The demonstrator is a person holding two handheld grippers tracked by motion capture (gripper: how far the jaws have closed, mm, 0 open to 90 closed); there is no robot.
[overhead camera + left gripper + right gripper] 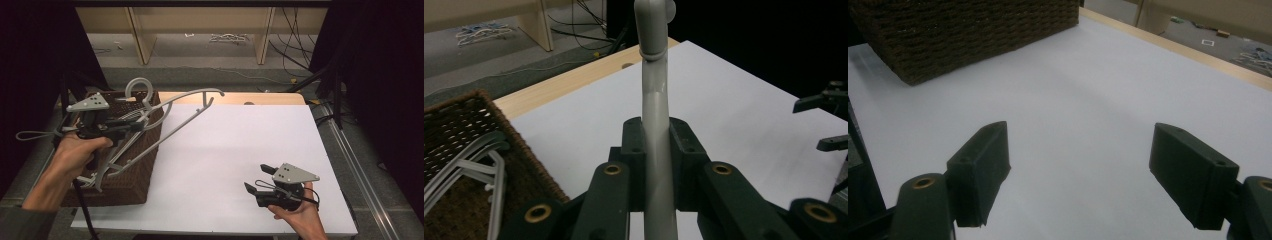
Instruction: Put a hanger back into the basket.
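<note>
My left gripper (142, 124) is shut on a grey plastic hanger (186, 116) and holds it above a dark wicker basket (134, 182) at the table's left. In the left gripper view the hanger's bar (655, 97) runs straight up between the jaws. More grey hangers (471, 160) lie inside the basket (459, 117). My right gripper (254, 177) rests near the front right of the white table top (235, 145). It is open with nothing between its pads (980, 167), and it faces the basket (963, 30).
A strip of bare wood (260, 98) edges the table at the back. Behind it are floor cables (295, 55) and wooden furniture legs (263, 35). Black curtains (380, 75) close off both sides. A metal rail (357, 160) runs along the right.
</note>
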